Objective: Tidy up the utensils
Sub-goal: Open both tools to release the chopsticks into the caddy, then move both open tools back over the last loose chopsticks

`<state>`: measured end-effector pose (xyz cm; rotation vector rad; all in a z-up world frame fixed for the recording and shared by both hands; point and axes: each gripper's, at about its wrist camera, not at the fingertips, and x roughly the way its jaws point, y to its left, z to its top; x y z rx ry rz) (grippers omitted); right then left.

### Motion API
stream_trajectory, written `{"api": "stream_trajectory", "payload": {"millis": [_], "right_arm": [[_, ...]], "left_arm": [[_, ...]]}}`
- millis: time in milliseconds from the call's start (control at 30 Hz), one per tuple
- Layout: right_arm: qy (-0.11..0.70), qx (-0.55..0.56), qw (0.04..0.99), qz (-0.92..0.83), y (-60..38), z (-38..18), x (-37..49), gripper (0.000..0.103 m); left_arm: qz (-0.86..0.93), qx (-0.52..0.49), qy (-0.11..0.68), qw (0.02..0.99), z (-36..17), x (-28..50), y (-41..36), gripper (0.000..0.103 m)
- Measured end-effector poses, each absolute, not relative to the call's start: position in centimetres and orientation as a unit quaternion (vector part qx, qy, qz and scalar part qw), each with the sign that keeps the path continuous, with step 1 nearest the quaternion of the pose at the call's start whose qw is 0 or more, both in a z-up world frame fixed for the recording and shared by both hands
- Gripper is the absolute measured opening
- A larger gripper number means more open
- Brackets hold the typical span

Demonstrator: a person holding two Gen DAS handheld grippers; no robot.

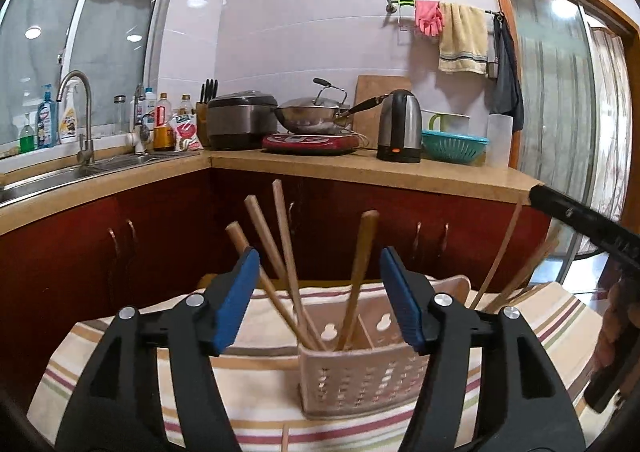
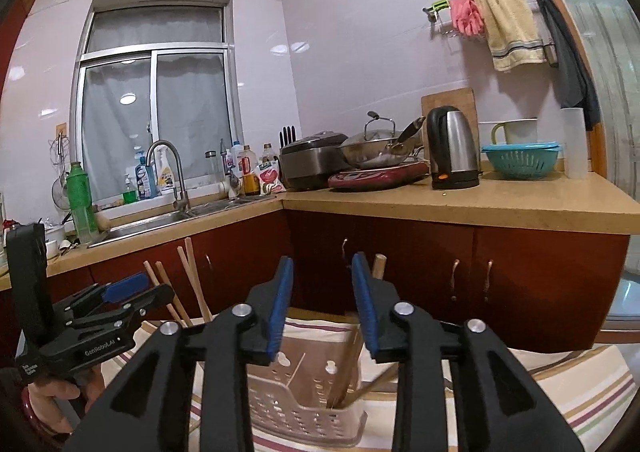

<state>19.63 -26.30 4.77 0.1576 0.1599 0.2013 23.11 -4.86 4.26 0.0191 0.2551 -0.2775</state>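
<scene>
A white-tiled wall with a sliding window at ten o'clock backs an L-shaped tan counter over dark red cabinets, while ceiling-light glare dots the tiles near twelve o'clock.

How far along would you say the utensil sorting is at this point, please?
Done: several chopsticks stand in the holder on the striped cloth. In hand: nothing; the left gripper and right gripper are open around the sticks, pressing none. Left: one stick lies on the cloth at the frame's bottom edge.
</scene>
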Motion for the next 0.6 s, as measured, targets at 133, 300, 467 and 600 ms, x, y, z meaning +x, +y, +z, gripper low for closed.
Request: {"api": "stream_trajectory", "payload": {"millis": [133,300,467,600], "right_arm": [[0.082,0.082,0.989,0.094,-26.9,4.5,17.9,0.036],[0.098,0.08,0.989,0.081,-27.6,3.3,15.0,0.037],[0.127,0.078,0.987,0.065,-28.1,0.9,12.5,0.037],[0.154,0.08,0.984,0.045,-28.9,-1.6,10.3,0.037]], "left_arm": [[-0.129,0.023,0.125,0.983,3.7,20.9,-4.7,0.067],[-0.122,0.03,0.128,0.984,2.8,17.9,-4.1,0.072],[-0.11,0.03,0.15,0.982,1.1,15.1,-3.1,0.073],[-0.101,0.023,0.174,0.979,-0.8,13.4,-2.1,0.073]]}}
